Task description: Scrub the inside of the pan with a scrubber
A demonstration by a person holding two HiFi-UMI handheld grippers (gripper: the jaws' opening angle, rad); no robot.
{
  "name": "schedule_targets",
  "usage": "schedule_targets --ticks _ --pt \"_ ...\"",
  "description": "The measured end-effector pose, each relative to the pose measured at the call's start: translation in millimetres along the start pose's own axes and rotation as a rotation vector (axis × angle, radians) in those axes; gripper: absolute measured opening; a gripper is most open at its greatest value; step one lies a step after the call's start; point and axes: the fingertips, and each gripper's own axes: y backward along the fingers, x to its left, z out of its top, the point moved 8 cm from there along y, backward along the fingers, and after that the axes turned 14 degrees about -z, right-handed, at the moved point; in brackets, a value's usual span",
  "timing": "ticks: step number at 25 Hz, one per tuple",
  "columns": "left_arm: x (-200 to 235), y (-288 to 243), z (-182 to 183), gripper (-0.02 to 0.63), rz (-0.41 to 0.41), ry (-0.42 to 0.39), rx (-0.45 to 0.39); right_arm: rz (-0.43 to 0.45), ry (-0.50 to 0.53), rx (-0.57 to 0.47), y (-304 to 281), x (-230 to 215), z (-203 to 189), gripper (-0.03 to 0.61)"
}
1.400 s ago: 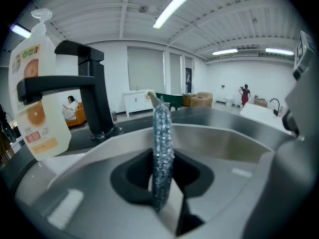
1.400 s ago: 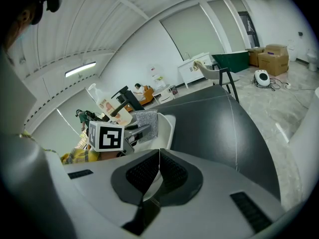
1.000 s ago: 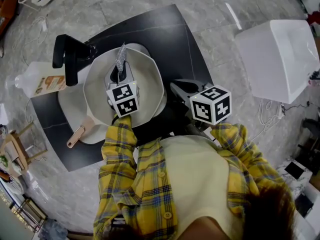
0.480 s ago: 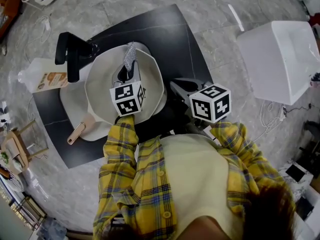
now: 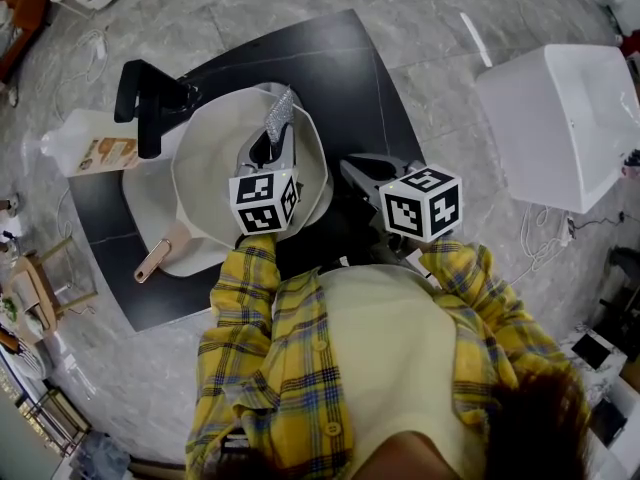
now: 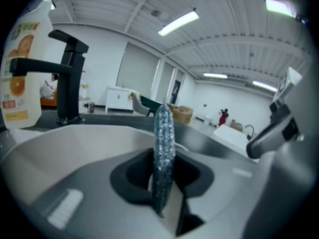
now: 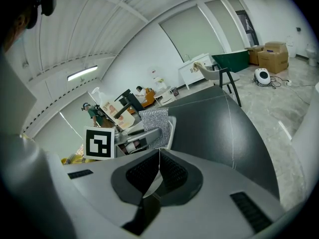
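Silver and glittering, the flat mesh scrubber (image 6: 163,148) stands on its edge between the jaws of the left gripper (image 5: 268,158). The jaws are pressed on its lower part, and most of the pad sticks out beyond them. Directly under and around this gripper lies the wide cream pan (image 5: 215,168), the thing to be cleaned. Its pale wooden handle (image 5: 160,258) points back and to the left of the tool. The pan rests over a white basin (image 5: 140,203) set in a black counter (image 5: 340,78).

Compared with one second ago, the left gripper has carried the scrubber to the right across the inside of the pan. The pad was then over the far middle of the inside, and now its tip is close to the far right rim. I judge this to be one sweep of the scrubbing, so the task is under way. Whether the pad really touches the pan surface I cannot tell.

Beyond the tool to the left stand a black tap (image 5: 145,103) and a clear bottle with an orange label (image 5: 90,148). To its right, the right gripper (image 7: 158,166) has stayed in place over the counter, jaws together with nothing between them. Farther right is a white box (image 5: 560,118).
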Motion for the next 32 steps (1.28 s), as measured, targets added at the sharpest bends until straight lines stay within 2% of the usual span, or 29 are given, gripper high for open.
schedule_targets --ticks 17,25,32 --pt "-33.3 7.6 -0.2 0.092 -0.158 -0.066 0.107 0.042 0.009 -0.014 5.2 2.5 0.9 0.014" --pt "-44.4 21.5 -4.9 0.092 -0.251 -0.023 0.134 0.068 0.016 -0.017 6.2 5.6 1.0 0.014" --pt "-55.7 35.1 -9.3 0.092 -0.328 -0.05 0.198 0.106 0.023 -0.005 5.8 14.8 0.8 0.014"
